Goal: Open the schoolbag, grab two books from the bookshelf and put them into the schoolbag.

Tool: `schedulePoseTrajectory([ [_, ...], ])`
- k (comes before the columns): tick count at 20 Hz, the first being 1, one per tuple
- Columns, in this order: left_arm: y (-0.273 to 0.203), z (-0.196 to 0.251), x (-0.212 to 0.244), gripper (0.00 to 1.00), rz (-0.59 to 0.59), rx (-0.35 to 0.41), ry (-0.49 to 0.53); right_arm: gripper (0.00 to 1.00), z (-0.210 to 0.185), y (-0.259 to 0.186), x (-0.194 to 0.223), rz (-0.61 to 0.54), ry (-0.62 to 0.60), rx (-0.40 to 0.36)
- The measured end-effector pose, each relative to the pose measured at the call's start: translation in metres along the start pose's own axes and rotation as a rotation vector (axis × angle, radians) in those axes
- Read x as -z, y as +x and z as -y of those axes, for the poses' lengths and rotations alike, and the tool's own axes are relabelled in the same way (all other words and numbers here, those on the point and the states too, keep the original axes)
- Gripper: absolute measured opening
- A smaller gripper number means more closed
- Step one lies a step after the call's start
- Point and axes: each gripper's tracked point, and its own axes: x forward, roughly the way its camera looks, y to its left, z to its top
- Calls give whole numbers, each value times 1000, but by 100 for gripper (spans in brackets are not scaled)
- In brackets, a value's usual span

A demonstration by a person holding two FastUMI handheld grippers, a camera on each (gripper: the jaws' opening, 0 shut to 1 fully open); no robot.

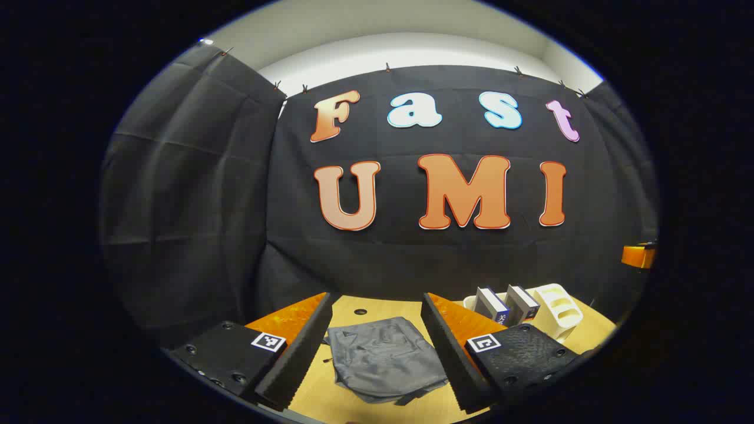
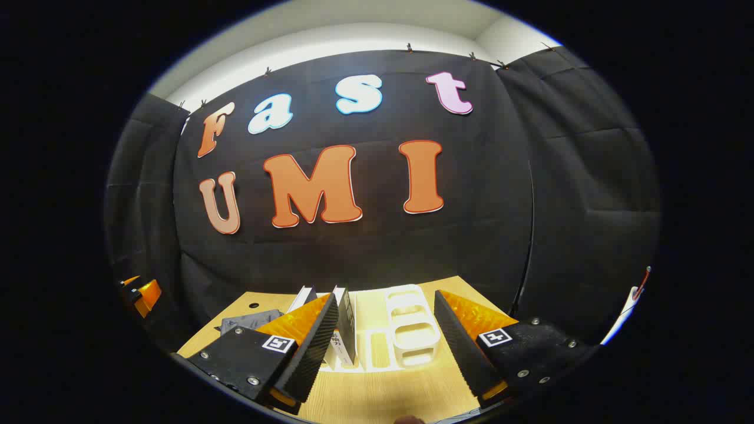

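A grey schoolbag (image 1: pixel 384 358) lies flat on the wooden table (image 1: pixel 377 307), straight ahead of my left gripper (image 1: pixel 377 353), which hangs open above it with nothing held. Two books (image 1: pixel 506 306) stand upright in a white bookshelf (image 1: pixel 556 312) to the right of the bag. In the right gripper view the bookshelf (image 2: pixel 406 330) lies ahead between the fingers, with the books (image 2: pixel 344 321) at its left end and a corner of the schoolbag (image 2: pixel 250 321) further left. My right gripper (image 2: pixel 386 347) is open and apart from the shelf.
Black cloth walls close the table at the back and both sides. An orange part of the other gripper shows at the edge of each view (image 1: pixel 639 256) (image 2: pixel 144 292). Bare table (image 2: pixel 383 400) lies in front of the shelf.
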Motion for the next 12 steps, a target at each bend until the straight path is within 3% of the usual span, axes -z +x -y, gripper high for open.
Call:
schedulePoseTrajectory([
  [3, 13, -11, -2, 96, 1, 3, -13, 98, -9, 7, 0, -5, 0, 17],
  [7, 41, -1, -3, 96, -26, 64, -16, 98, -10, 7, -1, 13, -14, 80],
  [12, 47, 6, -7, 96, 8, 86, 18, 98, -11, 6, 2, 10, -28, 97],
])
